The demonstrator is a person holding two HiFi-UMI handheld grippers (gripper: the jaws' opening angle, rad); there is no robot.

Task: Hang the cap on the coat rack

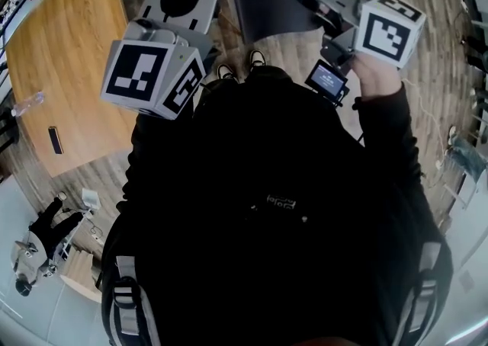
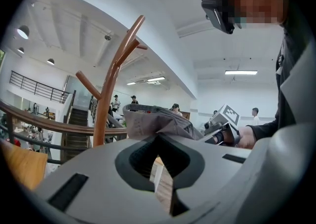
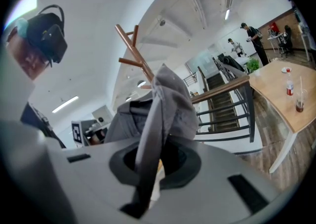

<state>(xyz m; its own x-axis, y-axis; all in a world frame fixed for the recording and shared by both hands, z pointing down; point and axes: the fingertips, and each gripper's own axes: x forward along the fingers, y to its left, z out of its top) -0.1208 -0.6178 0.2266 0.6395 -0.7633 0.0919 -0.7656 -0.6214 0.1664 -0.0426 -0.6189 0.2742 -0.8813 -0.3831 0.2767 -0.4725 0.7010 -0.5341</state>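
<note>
Cap (image 3: 170, 102): grey fabric, held in the air between both tongs, near the wooden coat rack (image 2: 105, 109), lower than its upper pegs and on none of them.
Right tongs (image 3: 157, 155): clamped on a fold of the cap that runs down through the jaws.
Left tongs (image 2: 159, 138): tips drawn together at the cap's edge, with a narrow slit behind them.

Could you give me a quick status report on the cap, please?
Left gripper shut on cap edge. Right gripper shut on it too. Cap held between both, not yet on coat rack. Nothing seen in the way.
</note>
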